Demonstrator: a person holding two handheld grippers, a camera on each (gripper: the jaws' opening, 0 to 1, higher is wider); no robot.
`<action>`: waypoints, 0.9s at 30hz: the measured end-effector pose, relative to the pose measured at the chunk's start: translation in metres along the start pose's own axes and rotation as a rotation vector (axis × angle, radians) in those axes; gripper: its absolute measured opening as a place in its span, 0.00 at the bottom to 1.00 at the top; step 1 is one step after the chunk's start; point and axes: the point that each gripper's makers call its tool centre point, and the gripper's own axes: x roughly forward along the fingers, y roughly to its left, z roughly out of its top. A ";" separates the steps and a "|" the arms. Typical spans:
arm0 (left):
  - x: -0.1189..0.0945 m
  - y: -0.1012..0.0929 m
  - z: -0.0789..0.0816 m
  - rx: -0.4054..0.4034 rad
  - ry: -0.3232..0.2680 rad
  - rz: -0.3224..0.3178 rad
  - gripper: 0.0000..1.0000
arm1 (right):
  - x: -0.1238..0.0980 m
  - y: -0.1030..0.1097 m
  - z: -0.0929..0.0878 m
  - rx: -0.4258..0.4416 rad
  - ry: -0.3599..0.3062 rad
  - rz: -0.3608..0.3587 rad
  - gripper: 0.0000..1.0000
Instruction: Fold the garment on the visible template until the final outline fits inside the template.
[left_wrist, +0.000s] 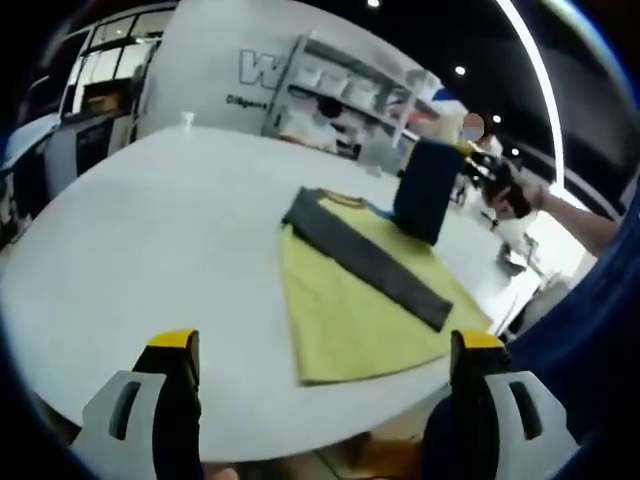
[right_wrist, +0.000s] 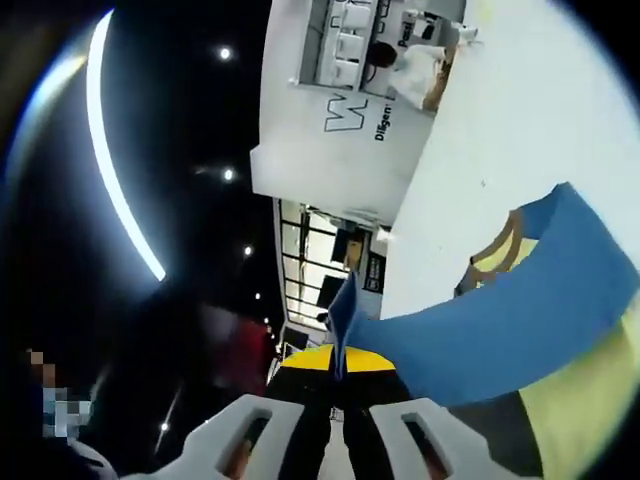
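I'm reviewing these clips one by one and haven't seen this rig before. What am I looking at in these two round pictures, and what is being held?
There is no robot here: a person carries a hand-held gripper in each hand, each with its own camera looking along its fingers. In the left gripper view, the left gripper hangs open over a white table, holding nothing. On the table lies a yellow garment with a dark grey band across it. Farther off, the right gripper lifts a blue flap of cloth. The right gripper view shows that same blue flap up close, pinched between its own fingers. Behind are shelves and a wall sign.
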 end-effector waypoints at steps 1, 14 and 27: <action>0.001 -0.001 -0.001 0.000 0.004 -0.002 0.99 | 0.000 -0.004 -0.009 -0.003 0.020 -0.006 0.00; 0.003 -0.003 -0.002 0.002 0.012 -0.012 0.99 | 0.001 -0.029 -0.088 0.031 0.200 -0.009 0.00; 0.001 -0.004 -0.013 0.001 0.034 -0.014 0.99 | -0.010 -0.021 -0.137 0.022 0.331 0.064 0.00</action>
